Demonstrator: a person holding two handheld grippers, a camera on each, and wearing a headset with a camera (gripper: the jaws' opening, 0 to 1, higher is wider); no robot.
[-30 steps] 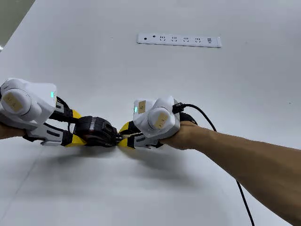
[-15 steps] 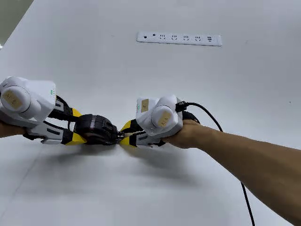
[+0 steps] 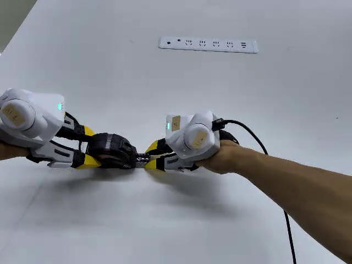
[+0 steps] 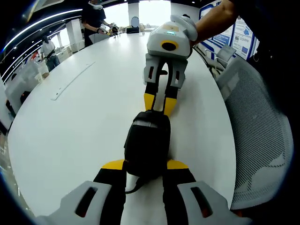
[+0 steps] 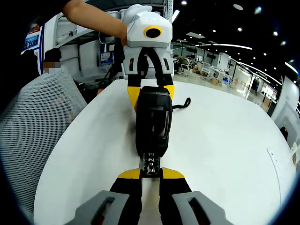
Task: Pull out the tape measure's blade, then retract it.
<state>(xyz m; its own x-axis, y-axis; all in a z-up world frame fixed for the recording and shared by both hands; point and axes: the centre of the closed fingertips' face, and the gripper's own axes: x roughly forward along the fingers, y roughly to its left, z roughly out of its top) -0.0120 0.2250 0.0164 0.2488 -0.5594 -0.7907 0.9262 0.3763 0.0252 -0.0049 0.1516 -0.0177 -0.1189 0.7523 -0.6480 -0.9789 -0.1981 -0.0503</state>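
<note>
Right gripper (image 3: 149,161) is pinching the blade (image 5: 151,164) just beside the tape measure (image 3: 111,151), which the left gripper (image 3: 91,147) is clamping, the blade's long axis running straight between them.

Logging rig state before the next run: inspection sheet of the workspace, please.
Surface: white table, no damage seen.
Job's things: black tape measure at table level; a short length of blade is out, numbers showing.
Clutter: white power strip far back, apart from the work.
Grippers: left claw shut on the tape measure's case; right claw pinching the blade tip.
Cables: black cable runs from the right claw's body past the person's arm.
Surroundings: mesh chair beside the table; open office, people far off.
</note>
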